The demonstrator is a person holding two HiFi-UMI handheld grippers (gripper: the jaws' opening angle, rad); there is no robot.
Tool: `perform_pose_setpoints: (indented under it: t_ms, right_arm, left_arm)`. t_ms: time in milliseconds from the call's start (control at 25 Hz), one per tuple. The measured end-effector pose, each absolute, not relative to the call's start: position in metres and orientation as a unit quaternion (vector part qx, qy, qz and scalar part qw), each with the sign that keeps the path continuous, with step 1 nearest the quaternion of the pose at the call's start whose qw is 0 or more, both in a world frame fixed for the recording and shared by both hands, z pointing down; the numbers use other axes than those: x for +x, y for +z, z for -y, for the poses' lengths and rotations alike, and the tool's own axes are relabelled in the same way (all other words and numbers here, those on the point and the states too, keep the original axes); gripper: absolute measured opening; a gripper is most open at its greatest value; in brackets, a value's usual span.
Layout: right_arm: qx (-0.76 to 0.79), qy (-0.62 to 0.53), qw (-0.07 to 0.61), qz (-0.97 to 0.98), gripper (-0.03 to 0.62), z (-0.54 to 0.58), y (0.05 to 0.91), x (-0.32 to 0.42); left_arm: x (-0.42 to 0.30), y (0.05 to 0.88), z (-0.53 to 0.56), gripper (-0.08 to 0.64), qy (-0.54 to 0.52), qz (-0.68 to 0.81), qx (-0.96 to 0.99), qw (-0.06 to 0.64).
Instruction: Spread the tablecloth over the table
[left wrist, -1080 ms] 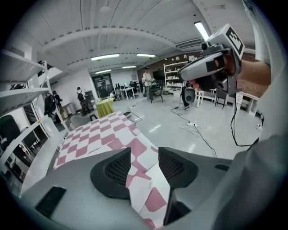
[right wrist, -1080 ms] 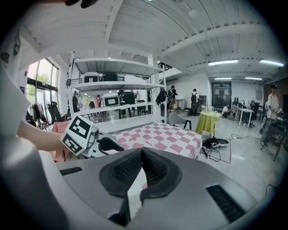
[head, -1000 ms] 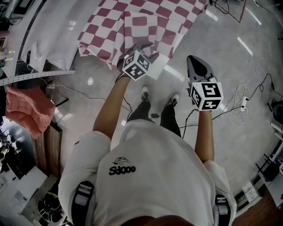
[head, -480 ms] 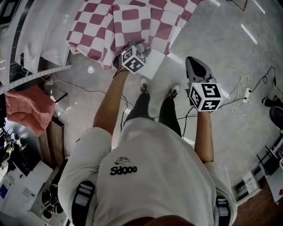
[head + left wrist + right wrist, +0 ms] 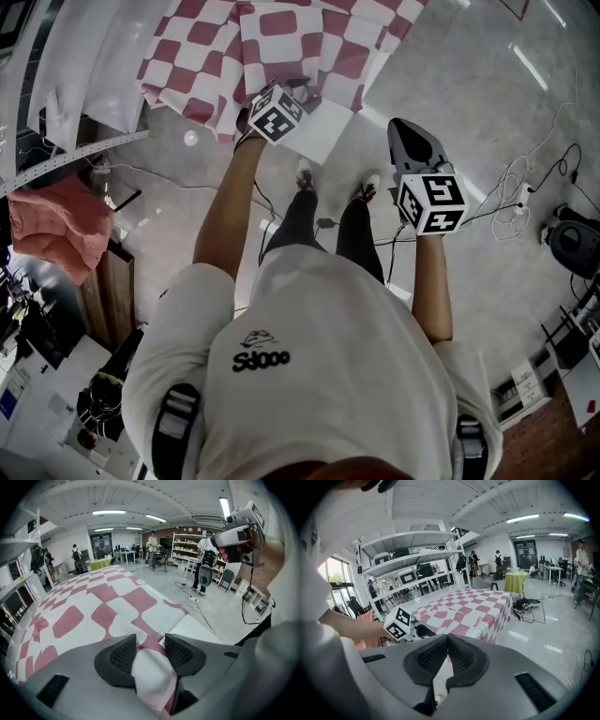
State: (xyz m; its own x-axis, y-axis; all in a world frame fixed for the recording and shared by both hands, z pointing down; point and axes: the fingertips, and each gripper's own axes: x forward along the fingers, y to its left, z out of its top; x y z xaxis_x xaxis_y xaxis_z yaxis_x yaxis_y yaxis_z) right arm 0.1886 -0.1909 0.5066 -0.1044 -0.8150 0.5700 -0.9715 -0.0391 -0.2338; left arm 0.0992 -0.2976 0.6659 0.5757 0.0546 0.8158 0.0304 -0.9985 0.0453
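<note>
Where the person stands, at the near corner of the white table (image 5: 328, 136), the red-and-white chequered tablecloth (image 5: 202, 56) fills the upper middle of the head view. It lies over the top but not flat. One panel is doubled over near the middle, and the lower-left edge hangs off the side in soft folds. The table's near corner shows bare white just right of the left gripper (image 5: 302, 92).

In the left gripper view the cloth (image 5: 89, 611) runs smooth toward the upper left, with big rounded checks and pale creases.

Left gripper (image 5: 151, 641): the jaws stand wide and have just been closing a little. A loose fold of the cloth lies between them and back over the gripper's body. The fold brushes the left-hand pad, with no clear pinch.

Right gripper (image 5: 401, 127): right of centre, over the grey floor (image 5: 450, 84), apart from the cloth. In its own view (image 5: 446, 638) the jaws are together, tips meeting, nothing between them. Beyond them the cloth (image 5: 473, 609) hangs down the table's right-hand end.

A salmon-pink cloth (image 5: 56, 230) sits at the left edge, and cables (image 5: 520, 202) lie on the floor at right.
</note>
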Motion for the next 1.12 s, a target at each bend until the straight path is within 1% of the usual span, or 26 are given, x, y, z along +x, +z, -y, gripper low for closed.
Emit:
perform_pose_setpoints:
  t_ms: [80,160,200,280,320,440,480,600,840,1120]
  right_arm:
    - [0.657,0.300,0.132,0.679,0.023,0.188,0.509,0.189]
    - [0.659,0.303,0.132,0.676,0.023,0.185,0.510,0.189]
    - [0.660,0.303,0.132,0.675,0.023,0.183,0.511,0.189]
    - [0.662,0.304,0.133,0.672,0.023,0.181,0.512,0.188]
    - [0.663,0.305,0.133,0.671,0.023,0.179,0.512,0.188]
    - [0.667,0.303,0.134,0.667,0.023,0.174,0.509,0.188]
    - [0.669,0.301,0.134,0.667,0.023,0.173,0.507,0.189]
    - [0.675,0.294,0.133,0.664,0.023,0.166,0.501,0.193]
    - [0.685,0.283,0.129,0.659,0.023,0.148,0.485,0.196]
    - [0.680,0.251,0.121,0.678,0.023,0.124,0.453,0.181]
  left_arm:
    - [0.100,0.667,0.301,0.197,0.455,-0.022,0.890,0.037]
    - [0.101,0.666,0.307,0.146,0.441,-0.008,0.896,0.058]
    - [0.102,0.665,0.309,0.129,0.436,-0.004,0.898,0.059]
    - [0.103,0.665,0.310,0.127,0.440,-0.004,0.897,0.044]
    - [0.103,0.666,0.309,0.115,0.442,-0.004,0.896,0.039]
    - [0.103,0.665,0.310,0.047,0.438,0.020,0.898,0.037]
    - [0.102,0.664,0.311,0.040,0.436,0.029,0.899,0.039]
    - [0.103,0.650,0.310,0.036,0.422,0.037,0.904,0.050]
    - [0.097,0.593,0.306,0.035,0.358,0.057,0.925,0.111]
    - [0.088,0.530,0.255,0.035,0.297,0.042,0.943,0.145]
